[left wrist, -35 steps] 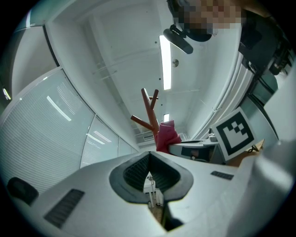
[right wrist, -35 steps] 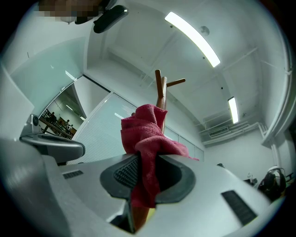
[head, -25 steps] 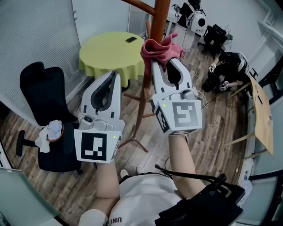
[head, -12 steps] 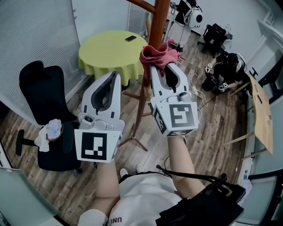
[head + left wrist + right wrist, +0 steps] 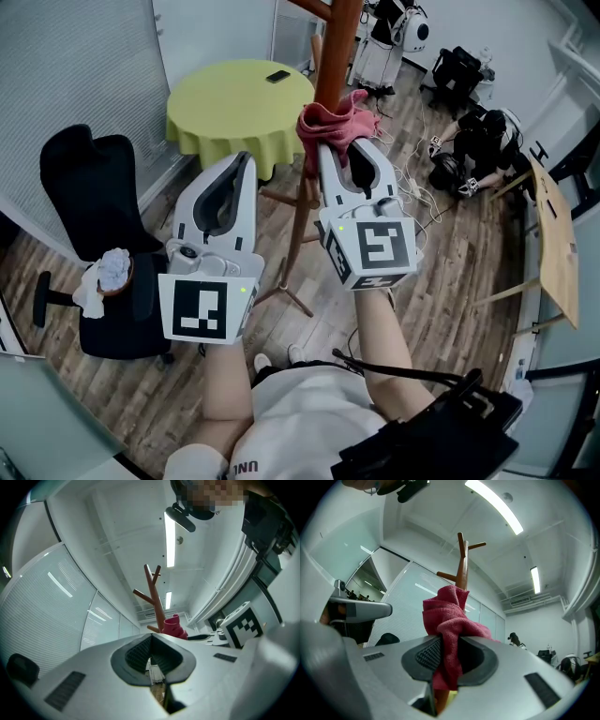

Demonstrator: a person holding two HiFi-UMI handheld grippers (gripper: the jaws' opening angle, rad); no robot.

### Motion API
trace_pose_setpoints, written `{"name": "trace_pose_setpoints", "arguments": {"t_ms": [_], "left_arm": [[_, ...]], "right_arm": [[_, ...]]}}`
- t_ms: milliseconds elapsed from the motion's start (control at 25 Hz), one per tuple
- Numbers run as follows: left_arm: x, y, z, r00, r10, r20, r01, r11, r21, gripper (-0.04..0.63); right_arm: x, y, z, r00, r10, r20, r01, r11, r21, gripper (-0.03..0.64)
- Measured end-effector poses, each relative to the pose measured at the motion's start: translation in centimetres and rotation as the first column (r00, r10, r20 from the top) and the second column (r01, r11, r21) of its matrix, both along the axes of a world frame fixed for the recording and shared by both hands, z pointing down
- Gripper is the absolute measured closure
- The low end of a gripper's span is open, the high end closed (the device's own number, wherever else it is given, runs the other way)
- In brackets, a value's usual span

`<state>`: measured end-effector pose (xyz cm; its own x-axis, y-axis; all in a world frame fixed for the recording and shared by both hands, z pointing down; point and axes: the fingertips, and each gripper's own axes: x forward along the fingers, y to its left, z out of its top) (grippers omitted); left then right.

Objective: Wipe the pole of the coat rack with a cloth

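The coat rack's brown wooden pole (image 5: pixel 336 47) rises at top centre of the head view. A pink cloth (image 5: pixel 336 114) is pressed against the pole, and my right gripper (image 5: pixel 341 142) is shut on it. In the right gripper view the cloth (image 5: pixel 449 620) bunches between the jaws of the right gripper (image 5: pixel 447 654), with the pole (image 5: pixel 462 571) rising behind it. My left gripper (image 5: pixel 246 161) is held to the left of the pole, shut and empty. The left gripper view shows the left gripper (image 5: pixel 151 638), with the pole (image 5: pixel 153 592) and the cloth (image 5: pixel 173 627) beyond it.
A round yellow-green table (image 5: pixel 234 112) with a phone (image 5: pixel 277 77) stands left of the rack. A black office chair (image 5: pixel 94 206) holds a crumpled white cloth (image 5: pixel 111 274). The rack's legs (image 5: pixel 281 298) spread on the wood floor. Bags and gear (image 5: pixel 473 141) lie at right.
My right gripper with the cloth has shifted slightly left and down along the pole. The left gripper has stayed where it was.
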<state>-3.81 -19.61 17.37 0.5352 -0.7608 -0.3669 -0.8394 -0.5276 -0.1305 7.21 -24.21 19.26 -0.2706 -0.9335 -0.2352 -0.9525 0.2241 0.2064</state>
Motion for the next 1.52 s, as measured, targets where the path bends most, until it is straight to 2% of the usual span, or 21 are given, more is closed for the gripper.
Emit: {"name": "trace_pose_setpoints", "arguments": {"t_ms": [200, 360, 480, 640, 1040, 1320, 1520], "left_arm": [[0.1, 0.0, 0.5, 1.000, 0.000, -0.001, 0.000, 1.000, -0.008, 0.581], [0.0, 0.2, 0.7, 0.999, -0.005, 0.039, 0.003, 0.999, 0.054, 0.581], [-0.1, 0.0, 1.8, 0.998, -0.010, 0.058, 0.010, 1.000, 0.008, 0.581], [0.0, 0.0, 2.0, 1.000, -0.004, 0.003, 0.004, 0.999, -0.042, 0.582], [0.2, -0.1, 3.2, 1.000, 0.003, 0.005, -0.002, 0.998, -0.068, 0.581], [0.4, -0.3, 3.8, 1.000, 0.004, 0.007, -0.003, 0.997, -0.074, 0.581], [0.6, -0.3, 4.2, 1.000, 0.005, 0.007, -0.005, 0.997, -0.081, 0.581]], "right_arm": [[0.1, 0.0, 0.7, 1.000, 0.000, 0.000, 0.000, 1.000, -0.013, 0.535], [0.2, 0.1, 1.3, 1.000, 0.003, -0.003, -0.003, 1.000, -0.024, 0.535], [0.2, 0.2, 1.7, 1.000, 0.011, -0.019, -0.011, 1.000, -0.029, 0.535], [0.2, 0.3, 2.2, 0.999, 0.019, -0.043, -0.021, 0.999, -0.038, 0.535], [0.5, 0.9, 2.6, 0.999, 0.014, -0.051, -0.016, 0.998, -0.052, 0.535], [1.2, 1.9, 3.1, 0.985, 0.056, -0.162, -0.065, 0.997, -0.050, 0.535], [1.2, 2.0, 4.5, 0.983, 0.008, -0.181, -0.026, 0.995, -0.100, 0.535]]}}
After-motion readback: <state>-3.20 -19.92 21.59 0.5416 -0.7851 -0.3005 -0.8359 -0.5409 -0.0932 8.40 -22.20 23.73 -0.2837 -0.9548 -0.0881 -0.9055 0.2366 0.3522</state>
